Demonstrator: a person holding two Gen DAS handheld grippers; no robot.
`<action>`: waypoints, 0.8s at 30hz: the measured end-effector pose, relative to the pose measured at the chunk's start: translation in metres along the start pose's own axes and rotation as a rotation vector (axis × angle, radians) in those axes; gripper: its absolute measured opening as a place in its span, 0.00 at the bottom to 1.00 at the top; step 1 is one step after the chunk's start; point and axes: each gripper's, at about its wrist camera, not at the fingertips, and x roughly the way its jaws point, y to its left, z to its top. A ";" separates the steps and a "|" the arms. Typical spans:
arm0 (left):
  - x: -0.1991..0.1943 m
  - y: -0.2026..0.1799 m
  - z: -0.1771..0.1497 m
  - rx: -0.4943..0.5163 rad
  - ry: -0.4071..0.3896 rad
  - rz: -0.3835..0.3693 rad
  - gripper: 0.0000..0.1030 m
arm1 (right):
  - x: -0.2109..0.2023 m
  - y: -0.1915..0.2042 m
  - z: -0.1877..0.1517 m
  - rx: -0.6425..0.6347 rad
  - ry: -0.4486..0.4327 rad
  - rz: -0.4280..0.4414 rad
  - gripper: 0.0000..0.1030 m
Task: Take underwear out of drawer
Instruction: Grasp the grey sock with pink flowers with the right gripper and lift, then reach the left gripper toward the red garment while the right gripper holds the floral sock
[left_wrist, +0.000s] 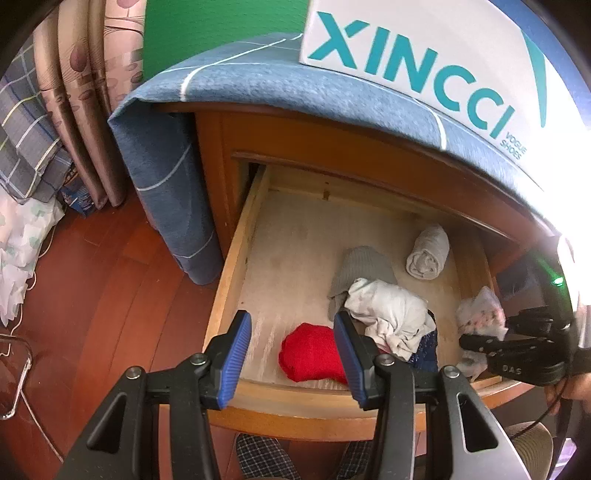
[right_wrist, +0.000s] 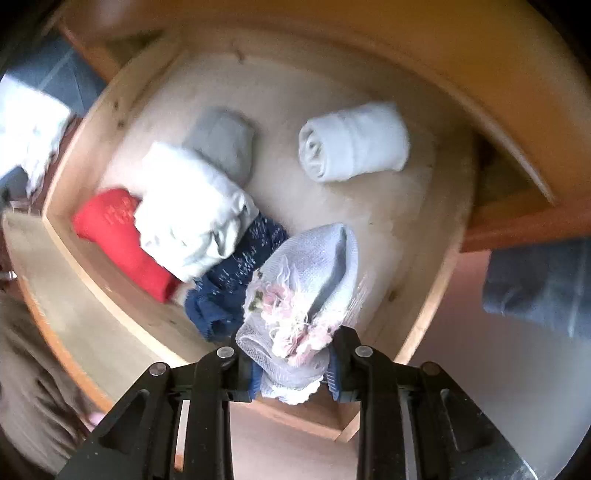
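Right gripper (right_wrist: 291, 365) clamps the lace undies (right_wrist: 299, 291), seemingly lifting from the drawer (right_wrist: 74, 162); left gripper (left_wrist: 293, 354) open, idle. Next: raise clear.

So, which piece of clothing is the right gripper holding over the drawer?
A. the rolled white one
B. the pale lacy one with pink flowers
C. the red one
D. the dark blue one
B: the right gripper is closed on the pale lacy garment, while the others lie in the drawer.
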 end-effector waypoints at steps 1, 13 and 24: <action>-0.001 -0.001 0.000 0.006 -0.002 -0.004 0.46 | -0.007 -0.002 -0.003 0.033 -0.023 0.006 0.24; 0.018 -0.017 -0.002 0.077 0.166 -0.146 0.46 | -0.029 -0.012 -0.058 0.378 -0.138 0.132 0.24; 0.063 -0.026 0.017 0.058 0.446 -0.243 0.59 | -0.039 -0.007 -0.067 0.423 -0.190 0.134 0.24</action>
